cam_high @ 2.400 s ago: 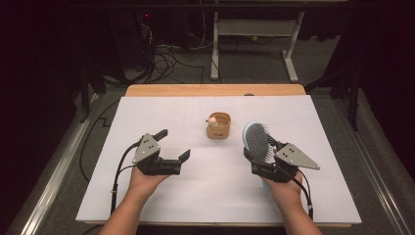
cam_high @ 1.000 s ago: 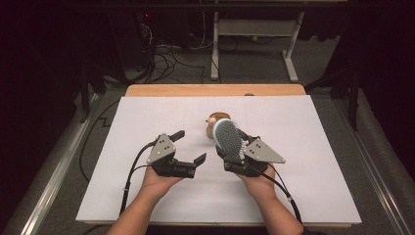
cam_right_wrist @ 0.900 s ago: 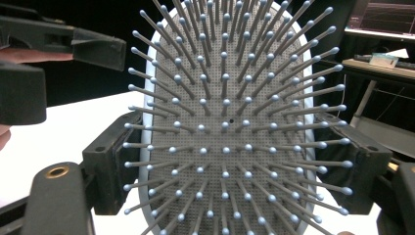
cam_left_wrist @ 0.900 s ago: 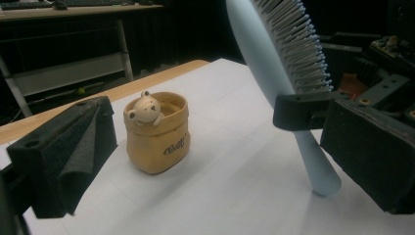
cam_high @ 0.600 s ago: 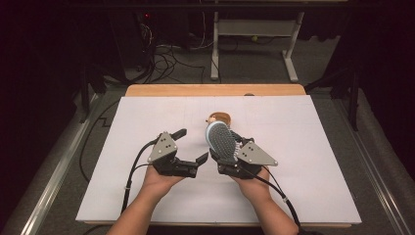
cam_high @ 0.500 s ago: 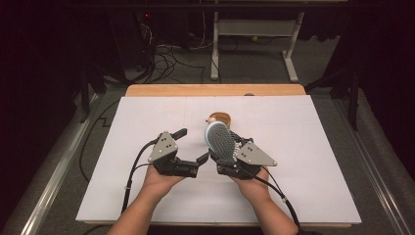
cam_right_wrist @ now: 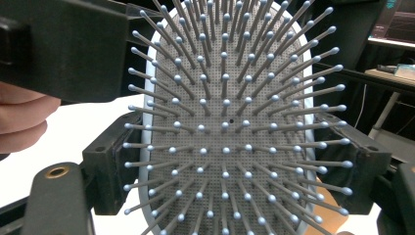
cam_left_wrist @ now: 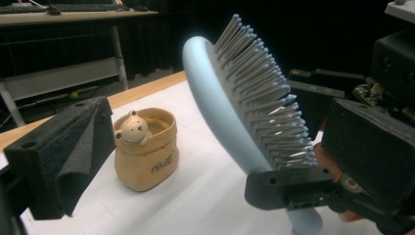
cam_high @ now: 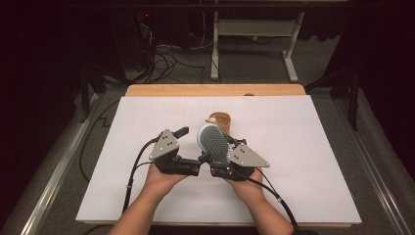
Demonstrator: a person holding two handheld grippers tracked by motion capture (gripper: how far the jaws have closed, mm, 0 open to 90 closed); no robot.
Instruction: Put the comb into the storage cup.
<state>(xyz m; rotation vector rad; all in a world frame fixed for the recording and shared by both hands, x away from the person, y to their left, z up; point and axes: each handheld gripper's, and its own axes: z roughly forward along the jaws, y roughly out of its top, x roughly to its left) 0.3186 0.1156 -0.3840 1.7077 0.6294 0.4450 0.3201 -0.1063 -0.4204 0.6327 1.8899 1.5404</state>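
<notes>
My right gripper (cam_high: 221, 157) is shut on a light blue paddle hairbrush (cam_high: 210, 138), holding it upright with the bristles toward the person. In the right gripper view the bristle face (cam_right_wrist: 225, 98) stands between the two black jaws, which clamp its edges. My left gripper (cam_high: 192, 144) is open just left of the brush, its near jaw tip close to the handle. In the left gripper view the brush (cam_left_wrist: 220, 107) rises edge-on to the right of a padded finger (cam_left_wrist: 63, 156). A small tan pot with a bear figure (cam_high: 221, 120) (cam_left_wrist: 147, 156) stands just behind the brush.
A white sheet covers the table (cam_high: 303, 147), with a wooden strip (cam_high: 215, 90) along its far edge. Behind it on the floor lie cables (cam_high: 166, 54) and the legs of a white desk frame (cam_high: 254, 29). Dark drapes close both sides.
Both hands have come together at the table's middle. The right gripper carried the brush leftward from the right side, and the left gripper moved right toward it. In the last half second little moved.
</notes>
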